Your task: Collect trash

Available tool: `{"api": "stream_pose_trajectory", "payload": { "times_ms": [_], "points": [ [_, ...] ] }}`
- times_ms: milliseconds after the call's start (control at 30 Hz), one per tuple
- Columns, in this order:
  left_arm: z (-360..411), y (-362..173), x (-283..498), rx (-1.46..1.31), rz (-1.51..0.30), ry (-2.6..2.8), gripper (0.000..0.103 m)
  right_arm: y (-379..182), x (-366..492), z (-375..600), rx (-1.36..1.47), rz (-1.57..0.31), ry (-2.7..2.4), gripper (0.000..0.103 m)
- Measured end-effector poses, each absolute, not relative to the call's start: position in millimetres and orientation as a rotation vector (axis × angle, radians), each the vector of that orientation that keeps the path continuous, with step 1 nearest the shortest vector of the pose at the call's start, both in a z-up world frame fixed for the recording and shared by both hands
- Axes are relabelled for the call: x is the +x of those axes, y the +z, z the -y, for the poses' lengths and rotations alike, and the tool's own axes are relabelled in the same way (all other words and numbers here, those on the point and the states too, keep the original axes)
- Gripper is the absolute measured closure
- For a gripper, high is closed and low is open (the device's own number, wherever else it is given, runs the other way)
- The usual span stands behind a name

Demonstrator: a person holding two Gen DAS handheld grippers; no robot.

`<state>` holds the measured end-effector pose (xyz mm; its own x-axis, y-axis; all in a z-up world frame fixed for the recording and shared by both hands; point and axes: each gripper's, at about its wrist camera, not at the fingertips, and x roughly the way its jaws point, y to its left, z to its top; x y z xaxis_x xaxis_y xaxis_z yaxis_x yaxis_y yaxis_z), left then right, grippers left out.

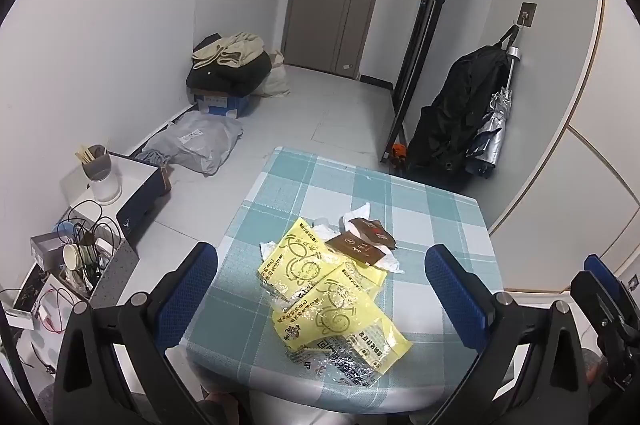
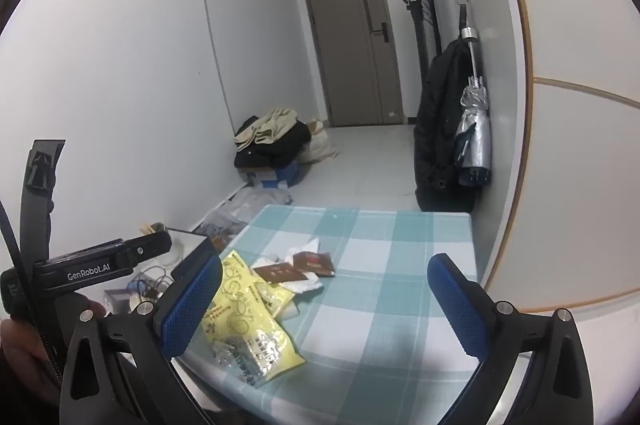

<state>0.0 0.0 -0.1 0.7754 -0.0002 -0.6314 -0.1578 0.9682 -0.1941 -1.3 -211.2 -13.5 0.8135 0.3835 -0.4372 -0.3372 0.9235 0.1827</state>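
Trash sits in a loose pile on my checked tablecloth (image 1: 420,209): yellow printed wrappers (image 1: 320,289) overlapping, brown sachets (image 1: 362,243) just beyond them, crumpled white tissue (image 1: 358,213) under and behind the sachets. The pile lies between the spread fingers of my left gripper (image 1: 320,289), nothing held. My right gripper (image 2: 324,309) is also wide open and empty; the wrappers lie by its left finger (image 2: 192,305), partly hidden behind it.
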Motion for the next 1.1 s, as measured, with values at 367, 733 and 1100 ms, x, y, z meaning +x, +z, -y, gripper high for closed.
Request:
{"api": "stream_pose_trajectory", "payload": {
  "times_ms": [367,733,1100],
  "points": [
    [0.3,-0.5,0.4,-0.239,-0.681,0.085,0.001,-12.7,-3.3,212.5,0.107,-0.48,0.379,0.0],
    [-2.4,0.1,-0.8,-0.244,-0.676,0.07,0.001,-10.9,-5.3,215.4,0.108,-0.476,0.37,0.0],
    [-2.4,-1.6,-1.4,-0.238,-0.692,0.069,0.001,-11.2,-4.5,217.7,0.11,-0.478,0.375,0.0]
  ]
}}
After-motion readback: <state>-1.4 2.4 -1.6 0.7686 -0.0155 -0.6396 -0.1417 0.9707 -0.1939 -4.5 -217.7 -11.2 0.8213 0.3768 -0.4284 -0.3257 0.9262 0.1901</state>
